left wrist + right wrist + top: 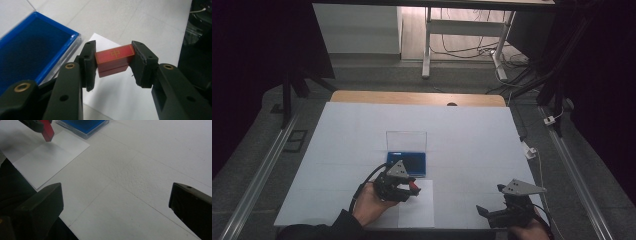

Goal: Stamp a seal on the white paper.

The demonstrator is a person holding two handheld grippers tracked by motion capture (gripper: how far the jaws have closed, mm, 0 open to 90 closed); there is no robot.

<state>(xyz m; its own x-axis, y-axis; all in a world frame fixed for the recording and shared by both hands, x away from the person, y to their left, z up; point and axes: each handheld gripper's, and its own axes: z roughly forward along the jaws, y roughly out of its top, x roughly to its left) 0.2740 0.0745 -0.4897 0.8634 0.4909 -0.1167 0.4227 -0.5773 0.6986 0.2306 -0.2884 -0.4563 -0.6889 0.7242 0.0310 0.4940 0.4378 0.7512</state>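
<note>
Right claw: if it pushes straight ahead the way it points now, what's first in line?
Looks free: ahead of the open right claw is bare white table cover. The paper sheet and blue case sit off to one side, though depth is unclear.

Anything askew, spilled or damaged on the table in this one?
Nothing stands out. The left tongs grip a red stamp block over a flat white sheet; the blue case sits open, lid upright. The right tongs are open.

A: Obstacles?
B: Blue case [406,164], lid standing upright, sitting mid-table just beyond left gripper [404,187].
A: Free room?
B: White cover [472,145] lying bare btwn grippers, also far side.
</note>
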